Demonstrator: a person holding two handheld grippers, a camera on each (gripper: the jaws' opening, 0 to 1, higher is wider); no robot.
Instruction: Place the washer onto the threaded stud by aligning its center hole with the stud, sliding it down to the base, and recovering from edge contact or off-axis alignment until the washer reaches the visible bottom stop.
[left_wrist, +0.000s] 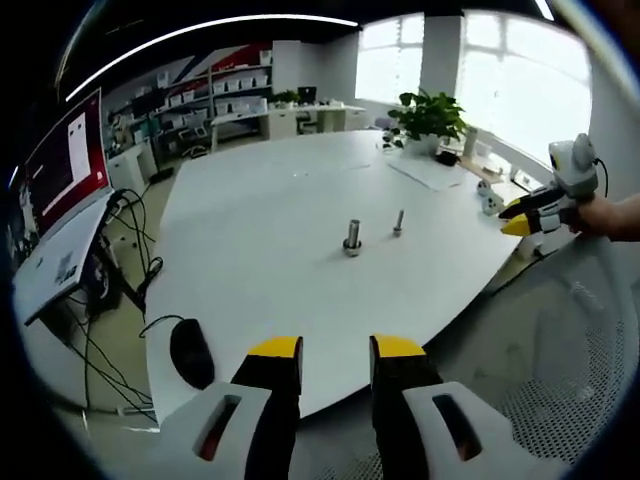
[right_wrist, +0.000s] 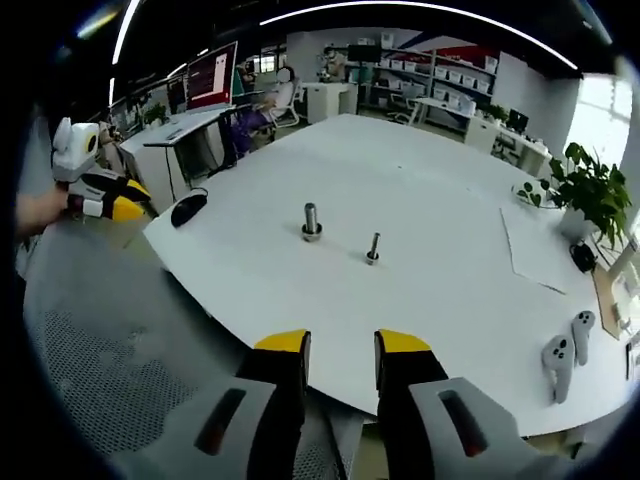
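Two upright metal studs stand near the middle of the white table (left_wrist: 260, 250). The thicker stud (left_wrist: 352, 236) (right_wrist: 311, 221) has a wider ring at its foot; whether that is a washer I cannot tell. The thinner stud (left_wrist: 398, 222) (right_wrist: 372, 247) stands close beside it. My left gripper (left_wrist: 336, 350) is off the table's near edge, open and holding nothing. My right gripper (right_wrist: 343, 345) is off the opposite edge (right_wrist: 300, 330), also open with nothing in it. Each shows in the other's view: the right gripper (left_wrist: 528, 216), the left gripper (right_wrist: 112, 205). Both are far from the studs.
A black mouse (left_wrist: 190, 352) (right_wrist: 188, 207) lies near the table's edge. A potted plant (left_wrist: 430, 115) (right_wrist: 590, 185), a sheet of paper (right_wrist: 535, 245) and white handheld controllers (right_wrist: 562, 352) sit toward one end. A mesh chair (left_wrist: 570, 330) (right_wrist: 110, 340) stands below the table edge. A monitor (left_wrist: 70, 165) stands to the side.
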